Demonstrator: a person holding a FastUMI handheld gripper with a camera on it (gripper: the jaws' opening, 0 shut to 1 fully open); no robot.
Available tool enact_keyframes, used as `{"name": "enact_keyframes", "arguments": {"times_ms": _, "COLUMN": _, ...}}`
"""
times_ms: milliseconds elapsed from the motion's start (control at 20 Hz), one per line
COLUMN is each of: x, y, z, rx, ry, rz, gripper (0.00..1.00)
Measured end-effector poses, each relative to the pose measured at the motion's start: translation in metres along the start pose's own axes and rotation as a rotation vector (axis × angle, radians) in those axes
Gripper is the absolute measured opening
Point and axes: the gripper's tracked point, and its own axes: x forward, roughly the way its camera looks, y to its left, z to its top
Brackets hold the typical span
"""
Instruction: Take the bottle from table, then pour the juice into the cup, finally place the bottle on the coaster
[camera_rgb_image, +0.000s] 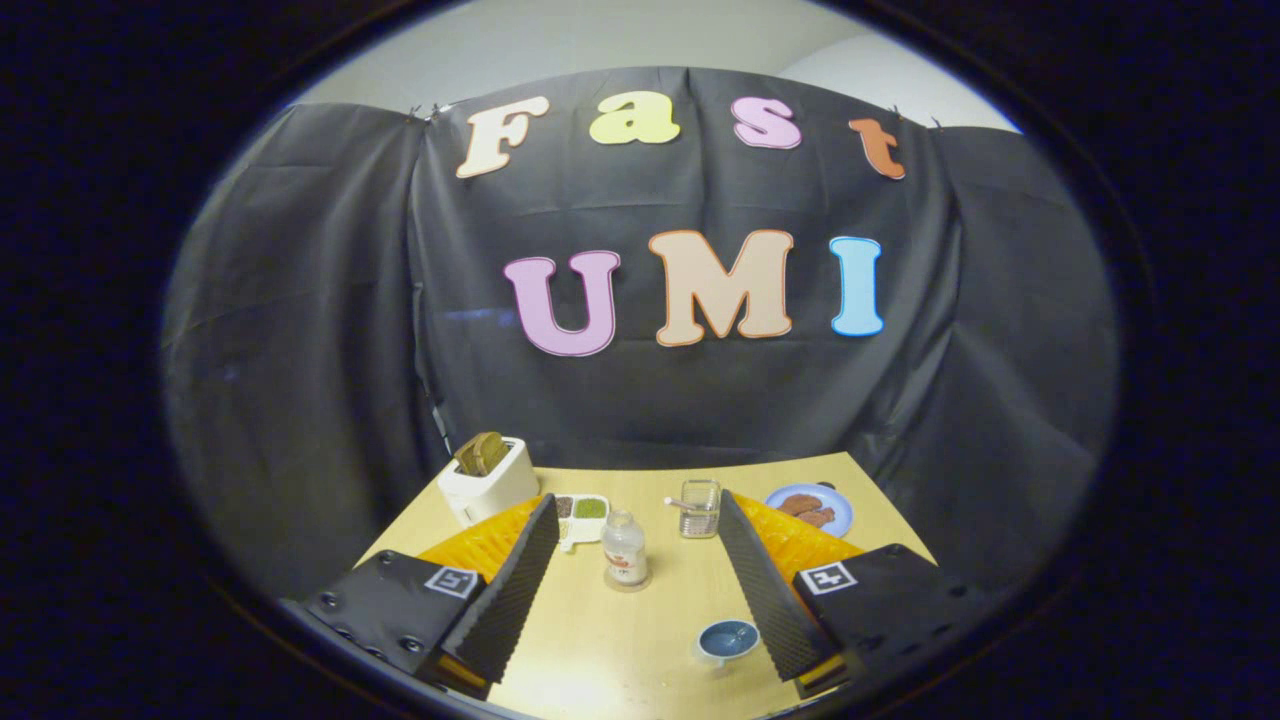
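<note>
Above the table's (590, 650) near edge the gripper (640, 590) hangs wide open, empty. Between its fingers, mid-table, the bottle (625, 548) stands on the coaster (628, 583), cup (700, 508) beyond. Bottle appears placed; next, likely retreat.

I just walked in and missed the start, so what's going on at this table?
A handheld gripper hovers over the table with its fingers spread wide and holding nothing. Between them stands the bottle, on a round coaster. The glass cup stands just beyond it. Nothing shows whether juice has been poured.
</note>
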Motion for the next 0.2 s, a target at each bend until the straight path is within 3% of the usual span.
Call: {"name": "enact_keyframes", "arguments": {"times_ms": 200, "x": -0.0059, "y": -0.0072, "z": -0.0034, "rx": 0.014, "ry": 0.005, "rz": 0.011, "gripper": 1.00}}
